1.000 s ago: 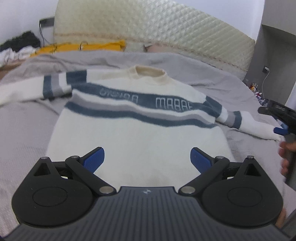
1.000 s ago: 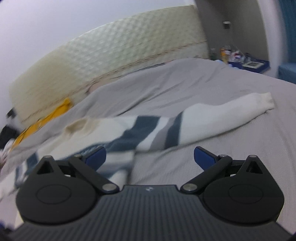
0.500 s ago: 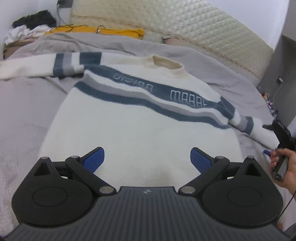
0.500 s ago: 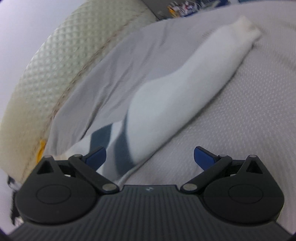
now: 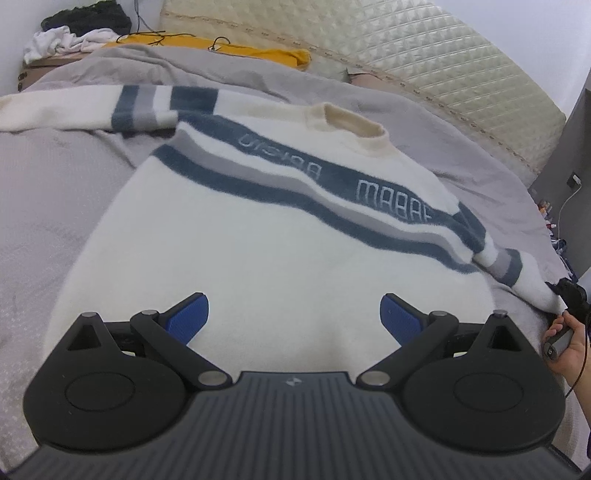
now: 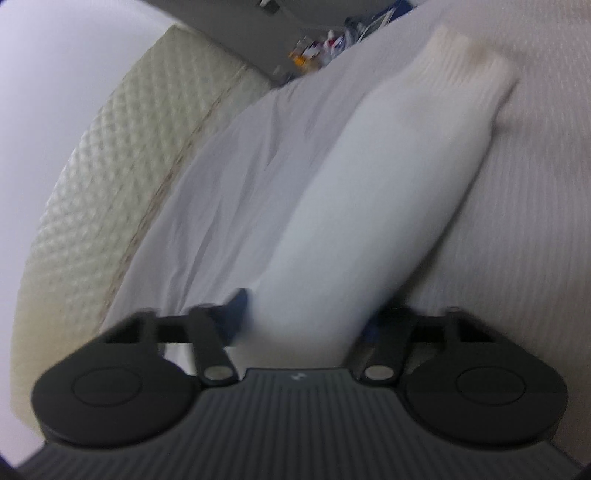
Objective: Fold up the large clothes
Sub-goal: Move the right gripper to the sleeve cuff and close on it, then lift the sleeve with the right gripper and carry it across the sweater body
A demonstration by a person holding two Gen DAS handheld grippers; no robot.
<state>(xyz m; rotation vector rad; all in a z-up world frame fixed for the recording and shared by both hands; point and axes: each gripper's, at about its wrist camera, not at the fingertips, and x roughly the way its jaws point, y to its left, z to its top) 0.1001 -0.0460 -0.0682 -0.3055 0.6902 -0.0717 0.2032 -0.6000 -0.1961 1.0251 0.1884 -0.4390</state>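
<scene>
A cream sweater (image 5: 258, 258) with blue and grey stripes lies flat, front up, on the grey bed (image 5: 55, 192), both sleeves spread out. My left gripper (image 5: 291, 306) hovers open over the sweater's lower body, nothing between its blue pads (image 5: 188, 317). In the right wrist view the right sleeve (image 6: 388, 184) runs away to its ribbed cuff (image 6: 469, 66). My right gripper (image 6: 306, 310) is closing around this sleeve, whose cloth fills the gap between the jaws. In the left wrist view the right gripper (image 5: 567, 291) sits at the sleeve's end, held by a hand (image 5: 569, 350).
A quilted cream headboard (image 5: 424, 66) stands behind the bed. A yellow cloth (image 5: 236, 50) and a pile of dark and white clothes (image 5: 74, 29) lie at the far left. Small items clutter a spot beyond the bed's right edge (image 6: 325, 40).
The right gripper dropped onto the right sleeve, rolled, and its jaws came in from wide open around the cloth. The left gripper sank slightly closer to the sweater's body and stayed open.
</scene>
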